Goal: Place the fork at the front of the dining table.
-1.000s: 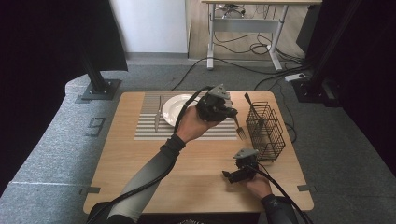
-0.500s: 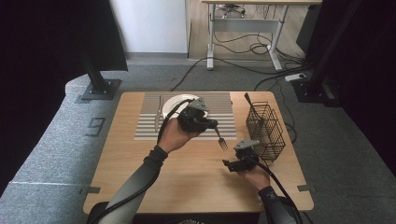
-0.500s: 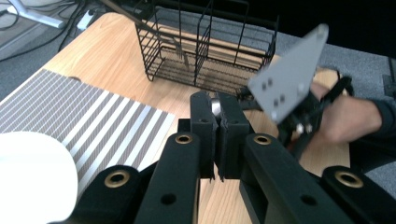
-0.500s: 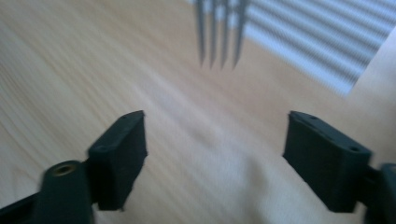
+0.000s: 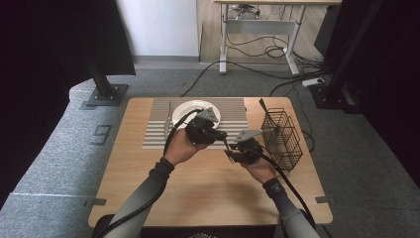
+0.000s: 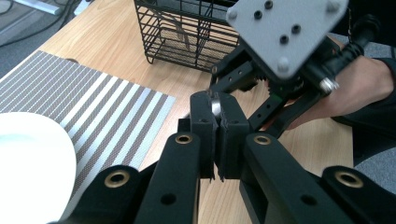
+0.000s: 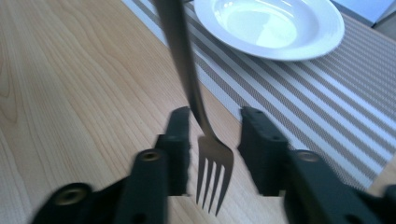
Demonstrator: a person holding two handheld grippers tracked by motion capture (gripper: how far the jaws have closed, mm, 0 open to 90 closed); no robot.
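Between the closing right claw (image 7: pixel 215 140), fork (image 7: pixel 212 163)

The fork's (image 7: pixel 212 154) handle runs off the top edge of the right gripper view. In the left gripper view the white plate (image 6: pixel 32 158) is cut by the left edge, and a utensil (image 6: pixel 181 35) inside the wire basket (image 6: pixel 187 28) stays too indistinct to name.

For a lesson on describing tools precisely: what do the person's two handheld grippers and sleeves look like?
Both the left gripper and right gripper are black, angular, with paired flat jaws. Brass-coloured pivot rings dot the links. Each carries a grey three-cornered plate with dark screw holes and trails a black cable. Dark grey ribbed-cuff sleeves cover both forearms.
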